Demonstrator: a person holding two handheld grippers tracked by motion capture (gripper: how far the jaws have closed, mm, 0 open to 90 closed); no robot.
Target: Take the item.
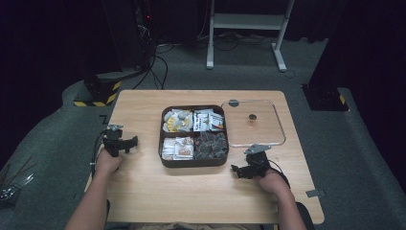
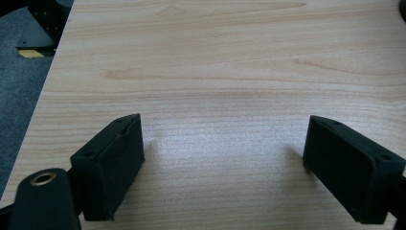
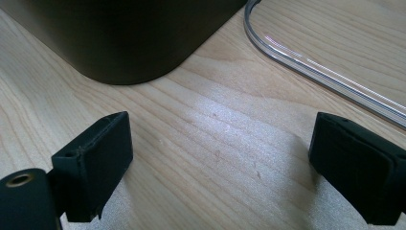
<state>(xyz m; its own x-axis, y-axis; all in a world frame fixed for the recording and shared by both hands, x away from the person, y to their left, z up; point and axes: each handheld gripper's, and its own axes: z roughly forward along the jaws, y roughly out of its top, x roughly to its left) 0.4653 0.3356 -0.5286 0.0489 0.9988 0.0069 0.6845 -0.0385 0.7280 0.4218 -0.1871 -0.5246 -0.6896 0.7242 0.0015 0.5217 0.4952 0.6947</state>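
Observation:
A dark brown tray (image 1: 193,162) with four compartments sits mid-table, holding packets and snacks. To its right lies a clear plastic lid (image 1: 280,125) flat on the wood. My left gripper (image 1: 120,142) rests at the table's left edge, well left of the tray, open over bare wood (image 2: 225,143). My right gripper (image 1: 245,168) sits just off the tray's near right corner, open with nothing between its jaws (image 3: 220,163). In the right gripper view the tray's rounded corner (image 3: 134,43) is straight ahead and the clear lid's rim (image 3: 306,62) curves off to the right.
The wooden table (image 1: 201,191) has bare surface in front of the tray. A small grey tag (image 1: 315,193) lies near the right front edge. Beyond the table are carpet, cables, a yellow-black striped base (image 1: 95,96) and a white desk frame (image 1: 249,28).

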